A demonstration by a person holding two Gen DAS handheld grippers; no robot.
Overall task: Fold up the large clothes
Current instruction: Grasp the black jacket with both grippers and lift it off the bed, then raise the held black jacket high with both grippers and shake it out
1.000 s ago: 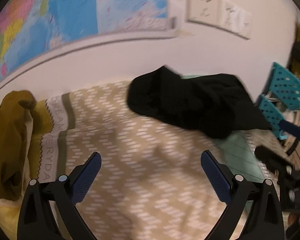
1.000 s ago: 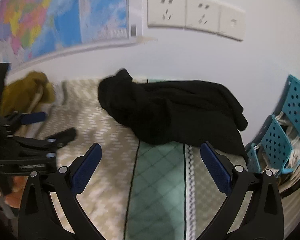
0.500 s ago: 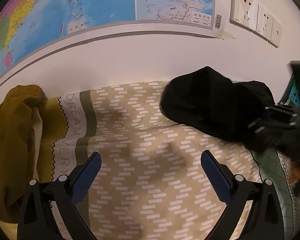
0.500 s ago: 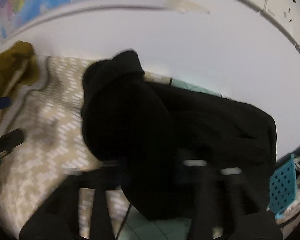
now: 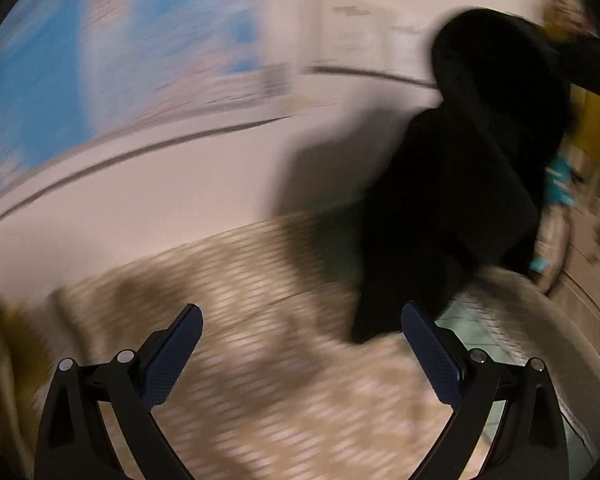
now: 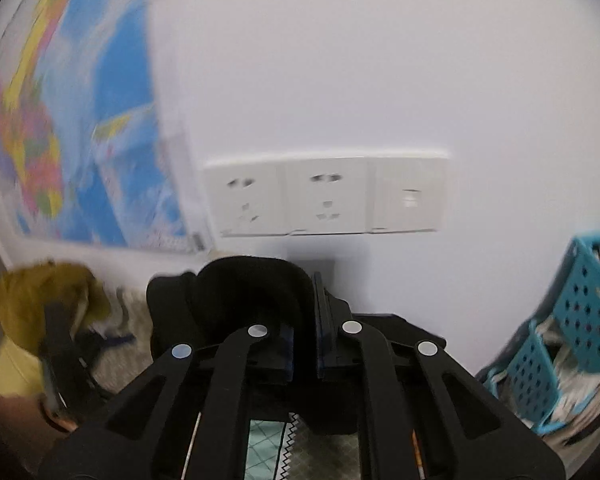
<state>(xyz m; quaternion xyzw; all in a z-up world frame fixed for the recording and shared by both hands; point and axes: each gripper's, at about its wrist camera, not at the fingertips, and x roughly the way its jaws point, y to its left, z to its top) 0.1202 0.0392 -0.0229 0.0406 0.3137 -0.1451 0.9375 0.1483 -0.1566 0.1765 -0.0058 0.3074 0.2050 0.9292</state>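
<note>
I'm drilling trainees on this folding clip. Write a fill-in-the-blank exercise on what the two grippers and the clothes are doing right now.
1. The right gripper is shut on the ____ garment.
2. The left gripper is open and holds ____.
3. In the left wrist view the black garment hangs lifted above the ____-patterned bedspread.
4. On the wall behind the right gripper sits a row of white ____.

Missing words: black; nothing; zigzag; sockets

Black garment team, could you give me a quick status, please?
Right gripper shut on black garment, lifted off the bed. Left gripper open, empty. Nothing in the way.
</note>
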